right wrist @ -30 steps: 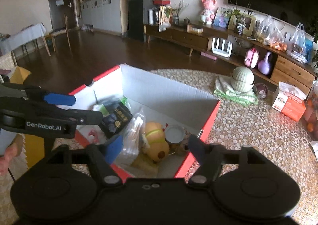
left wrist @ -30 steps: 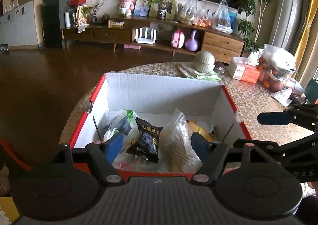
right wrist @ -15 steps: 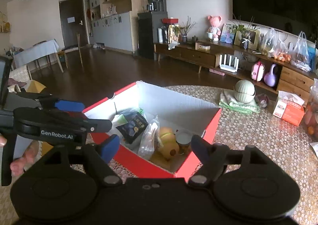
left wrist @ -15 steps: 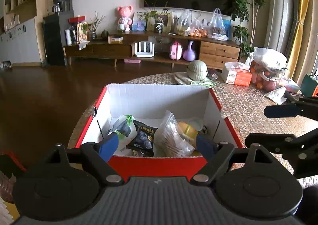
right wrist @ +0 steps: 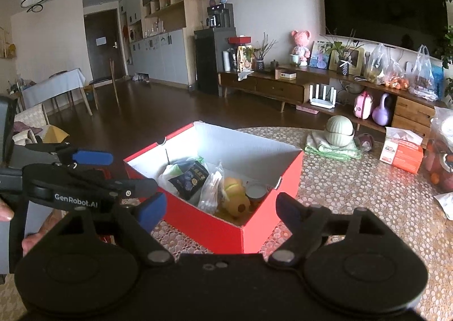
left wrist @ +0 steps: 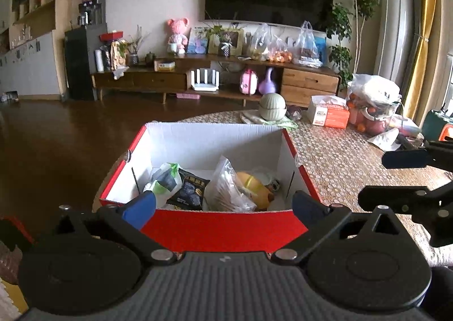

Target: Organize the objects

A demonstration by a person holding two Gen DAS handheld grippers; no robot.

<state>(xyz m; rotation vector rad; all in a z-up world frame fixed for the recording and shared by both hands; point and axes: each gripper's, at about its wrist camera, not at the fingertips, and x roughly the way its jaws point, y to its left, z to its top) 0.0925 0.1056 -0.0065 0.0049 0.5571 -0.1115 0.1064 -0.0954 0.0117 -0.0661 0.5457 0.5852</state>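
Red box (left wrist: 223, 229) on the counter (left wrist: 339, 162), holding a black snack pouch (left wrist: 189, 192), clear bag (left wrist: 226, 190) and yellow toy (left wrist: 254, 186). Left gripper (left wrist: 223, 203) and right gripper (right wrist: 220, 204) both empty, jaws wide. Bags look light, crinkly, slippery; pinch a top edge.

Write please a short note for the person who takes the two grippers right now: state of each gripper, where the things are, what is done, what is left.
Left gripper: open, empty, in front of the red box.
Right gripper: open, empty, facing the box's near corner.
Box stands on the table. Inside: dark snack packet, clear bag, yellow toy, white-green bag, small tin.
Done: these things are in the box.
Left: cannot tell; tissue box and green bowl remain on the table.
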